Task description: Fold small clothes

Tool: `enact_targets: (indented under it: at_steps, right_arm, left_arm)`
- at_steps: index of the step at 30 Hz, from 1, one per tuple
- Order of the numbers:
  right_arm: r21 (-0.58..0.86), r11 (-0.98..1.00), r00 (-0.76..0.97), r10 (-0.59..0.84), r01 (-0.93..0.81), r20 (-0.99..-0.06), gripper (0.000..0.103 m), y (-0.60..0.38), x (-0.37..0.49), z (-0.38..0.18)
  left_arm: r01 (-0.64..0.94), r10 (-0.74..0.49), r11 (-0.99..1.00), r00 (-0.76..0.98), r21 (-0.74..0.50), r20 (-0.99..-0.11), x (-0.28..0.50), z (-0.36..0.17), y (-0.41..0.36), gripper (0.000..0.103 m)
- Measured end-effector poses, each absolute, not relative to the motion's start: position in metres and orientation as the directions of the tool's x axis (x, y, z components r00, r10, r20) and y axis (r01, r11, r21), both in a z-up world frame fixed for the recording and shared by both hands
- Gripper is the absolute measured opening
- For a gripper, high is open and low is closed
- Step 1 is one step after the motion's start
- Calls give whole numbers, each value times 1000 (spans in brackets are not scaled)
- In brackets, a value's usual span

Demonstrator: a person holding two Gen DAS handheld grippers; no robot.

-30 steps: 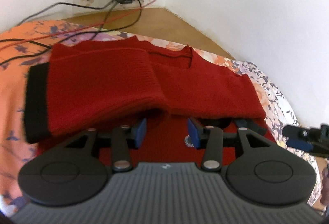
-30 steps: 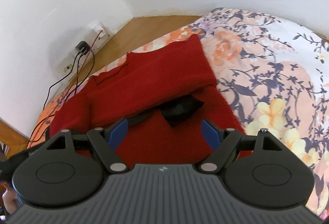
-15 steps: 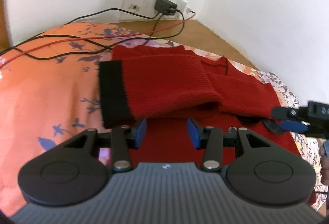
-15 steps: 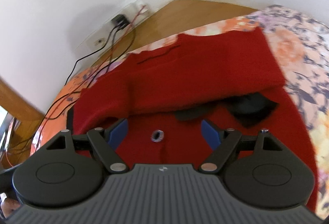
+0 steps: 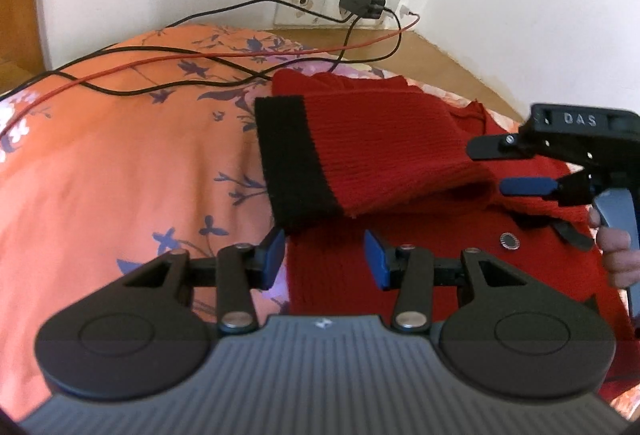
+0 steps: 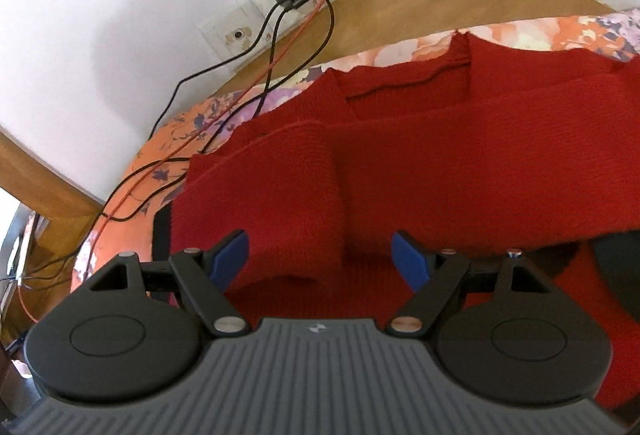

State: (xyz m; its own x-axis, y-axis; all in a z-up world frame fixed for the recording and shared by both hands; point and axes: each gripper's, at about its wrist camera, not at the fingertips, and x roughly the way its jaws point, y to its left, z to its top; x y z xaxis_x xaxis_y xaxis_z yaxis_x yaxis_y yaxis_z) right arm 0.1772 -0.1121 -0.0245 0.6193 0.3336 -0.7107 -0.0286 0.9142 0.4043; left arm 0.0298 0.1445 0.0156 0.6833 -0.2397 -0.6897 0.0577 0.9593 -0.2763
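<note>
Lying on the floral bedspread (image 5: 120, 171), the red sweater (image 5: 392, 155) (sleeves folded across) sits at twelve o'clock of the left gripper (image 5: 324, 259) and right gripper (image 6: 320, 259), both with jaws apart, empty.

Our left gripper (image 5: 324, 261) has black linkages, blue-padded fingers (image 5: 274, 255) and a ribbed grey body. Our right gripper (image 6: 320, 259) matches it, marked "DAS" on top.

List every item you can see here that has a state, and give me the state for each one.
left gripper: open, holding nothing
right gripper: open, holding nothing
red sweater: lying on the bed, sleeves folded across the body
black charger: plugged into the wall socket
red cable: lying loose across the floral bedsheet
</note>
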Motion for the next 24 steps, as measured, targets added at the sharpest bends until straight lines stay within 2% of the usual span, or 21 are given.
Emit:
enact_targets:
  at_steps: [5,10,11,12,13,14,15,18,20,24]
  right_arm:
    - [367,930,606,309,-31,-733,84,-105,197,-37]
    - [383,921,606,346,-73,-716,81,-99,208,-43]
    - [385,919,605,356,-86,-713,71,-97,210,-43]
    - [390,915,604,370,-104,-706,49,-95,211,-42]
    - [390,914,604,375,-114,-703,41,-93,212,-41]
    - [380,918,614,364,-111,-700,23,-93,212,-39]
    - [377,919,625,365,-120,-691,17,-93,211,-36]
    - [379,910,684,383,-166,-621,16,-97,203,-19]
    - [325,930,727,343,-173,-594,16,-97,199,-8]
    - [210,971,734,222,-111,-641,16,-100,211,-19]
  left_arm:
    - [58,-225,965,689,-256,-689,34,10,145,46]
    - [38,-217,964,689,-265,-692,37,4,150,46]
    - [37,-214,965,688,-261,-693,36,4,150,46]
    - [36,-211,966,688,-257,-694,36,4,151,46]
    - [33,-207,966,688,-255,-695,36,3,151,46]
    - [31,-205,967,688,-253,-696,37,3,152,46]
    - [32,-205,967,689,-253,-696,37,3,152,46]
    - [29,-194,970,692,-242,-696,38,2,153,46]
    - [19,-185,971,687,-237,-703,39,0,155,46]
    - [16,-213,961,677,-275,-704,40,1,160,46]
